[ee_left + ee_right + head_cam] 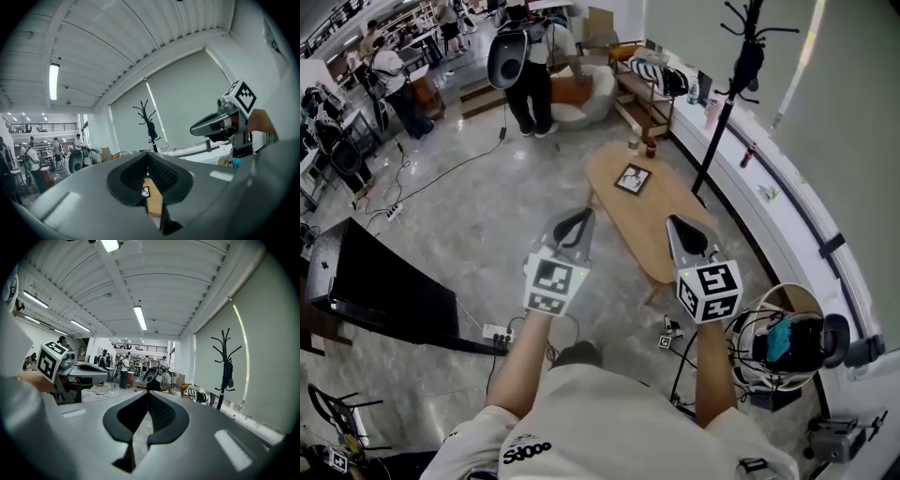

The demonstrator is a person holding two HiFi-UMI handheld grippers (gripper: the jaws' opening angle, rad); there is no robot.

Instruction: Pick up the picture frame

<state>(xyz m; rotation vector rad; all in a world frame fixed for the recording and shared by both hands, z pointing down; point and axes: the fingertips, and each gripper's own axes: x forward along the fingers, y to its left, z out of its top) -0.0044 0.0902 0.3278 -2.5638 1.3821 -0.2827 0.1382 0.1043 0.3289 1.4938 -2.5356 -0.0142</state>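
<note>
Nothing done yet: small dark-framed picture frame (633, 178) lies untouched on oval light-wood table (675, 234), left gripper (573, 228) and right gripper (685, 234) both closed, empty, well short.

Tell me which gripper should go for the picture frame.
Probably left. The left gripper has the picture frame dead ahead on the table, beyond its shut fingers; from the right gripper, the frame is out of view.

Pale wooden table (661, 220), smooth and matt; glossy marbled stone floor (487, 206); grey plastic left gripper (574, 228), ribbed pads
</note>
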